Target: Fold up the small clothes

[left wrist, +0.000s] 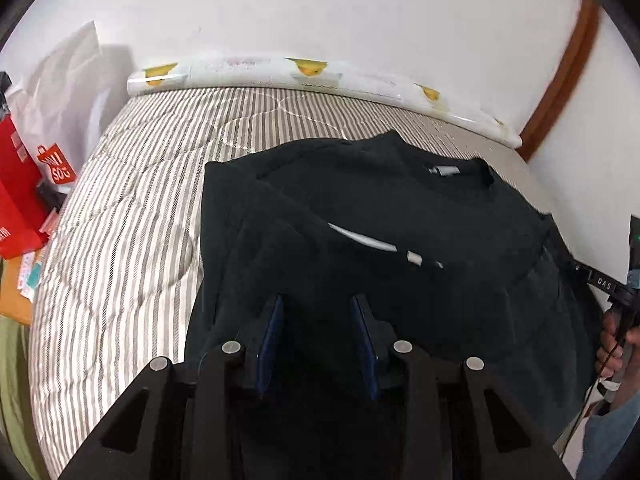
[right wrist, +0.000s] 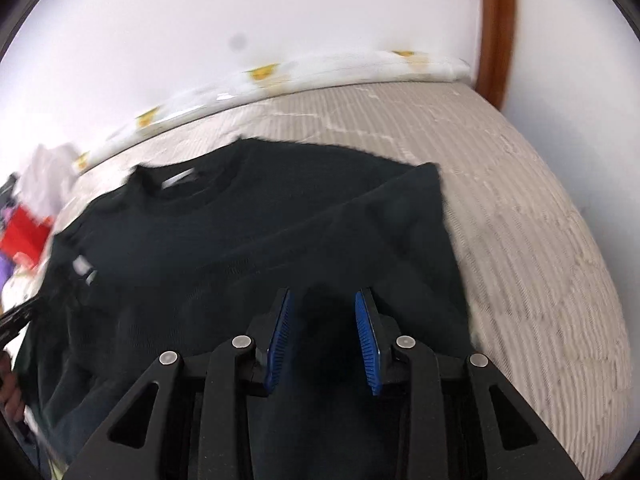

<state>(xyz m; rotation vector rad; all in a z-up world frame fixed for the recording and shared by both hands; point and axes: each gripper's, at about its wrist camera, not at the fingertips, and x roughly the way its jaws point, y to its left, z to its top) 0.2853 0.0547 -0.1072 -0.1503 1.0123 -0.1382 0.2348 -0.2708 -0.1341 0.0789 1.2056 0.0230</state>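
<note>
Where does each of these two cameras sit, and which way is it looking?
Left wrist view: sits on the left gripper, looking down its blue-padded fingers at the black short-sleeved T-shirt on the grey-striped quilted mattress; a hand shows at right.
Right wrist view: sits on the right gripper, looking down at the same shirt's other side; its own fingers show.
Shared: shirt, mattress, white wall.
</note>
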